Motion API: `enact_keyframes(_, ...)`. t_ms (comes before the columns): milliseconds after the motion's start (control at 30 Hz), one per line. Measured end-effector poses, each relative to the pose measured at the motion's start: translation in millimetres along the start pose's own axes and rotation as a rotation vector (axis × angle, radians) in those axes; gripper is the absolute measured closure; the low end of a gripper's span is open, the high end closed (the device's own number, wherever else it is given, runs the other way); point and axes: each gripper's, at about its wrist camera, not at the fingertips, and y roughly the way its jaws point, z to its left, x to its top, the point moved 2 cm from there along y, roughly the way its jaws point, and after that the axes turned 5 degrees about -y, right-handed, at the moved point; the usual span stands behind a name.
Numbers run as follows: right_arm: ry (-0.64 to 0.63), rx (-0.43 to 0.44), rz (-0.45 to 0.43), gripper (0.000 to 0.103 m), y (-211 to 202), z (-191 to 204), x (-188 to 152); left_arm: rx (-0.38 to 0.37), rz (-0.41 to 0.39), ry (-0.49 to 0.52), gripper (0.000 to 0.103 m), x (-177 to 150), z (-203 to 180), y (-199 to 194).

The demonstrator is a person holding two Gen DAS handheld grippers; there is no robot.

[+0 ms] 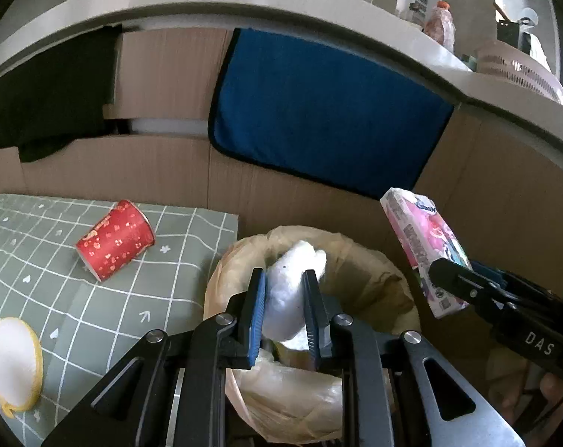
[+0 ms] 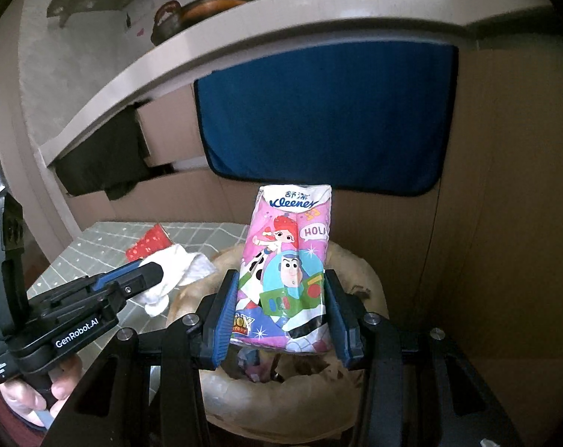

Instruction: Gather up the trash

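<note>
Here, left gripper [image 1: 284,294] clamped on a white tissue wad [image 1: 292,290], poised over the mouth of the bin [image 1: 374,279], its beige liner puffed around the rim. Right gripper [image 2: 281,309] pinching a pink tissue pack [image 2: 289,260] by both long sides, upright, likewise above the bin [image 2: 356,272]. On the green grid mat [image 1: 95,298] left of the bin: a red cup [image 1: 115,240] on its side, and near the bottom edge a round white lid [image 1: 11,363] with a yellow rim. Behind, cardboard [image 1: 132,171] with a blue cloth [image 1: 318,119] hanging under a white counter [image 1: 244,3].
</note>
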Motion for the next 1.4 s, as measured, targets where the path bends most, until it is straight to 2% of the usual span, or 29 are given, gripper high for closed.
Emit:
enact_keyframes(233,0.012,-0.002,0.035,0.061,13,-1,-5,-0.005,0.016,-0.007,0.083,0,4,7)
enact_keyframes(367,0.021,-0.004,0.046,0.058,18,-3,-7,-0.036,0.029,-0.016,0.082,1,4,11)
enact_keyframes(433,0.028,-0.021,0.043,0.057,18,-4,-8,-0.078,0.036,-0.049,0.077,3,7,12)
enact_keyframes(500,0.042,-0.033,0.035,0.054,19,-6,-6,-0.089,0.039,-0.072,0.066,4,11,12)
enact_keyframes(567,0.065,-0.006,0.024,0.047,19,-9,-6,-0.101,0.04,-0.091,0.06,5,14,11)
enact_keyframes(667,0.078,0.007,0.022,0.045,18,-11,-6,-0.094,0.041,-0.095,0.057,7,18,9)
enact_keyframes(867,0.076,0.044,0.024,0.045,15,-4,-3,-0.026,-0.005,-0.103,0.057,8,33,-12)
enact_keyframes(967,0.052,0.044,0.018,0.045,12,7,1,0.037,-0.029,-0.141,0.057,9,54,-32)
enact_keyframes(1100,-0.037,0.001,-0.028,0.045,3,33,9,0.117,-0.087,-0.182,0.057,7,90,-69)
enact_keyframes(1167,-0.083,0.0,-0.051,0.045,0,51,13,0.191,-0.117,-0.192,0.057,5,113,-90)
enact_keyframes(1267,-0.126,0.048,-0.056,0.045,4,77,20,0.268,-0.128,-0.228,0.057,1,152,-113)
enact_keyframes(1400,-0.139,0.142,-0.015,0.045,22,107,24,0.299,-0.075,-0.312,0.057,-8,207,-127)
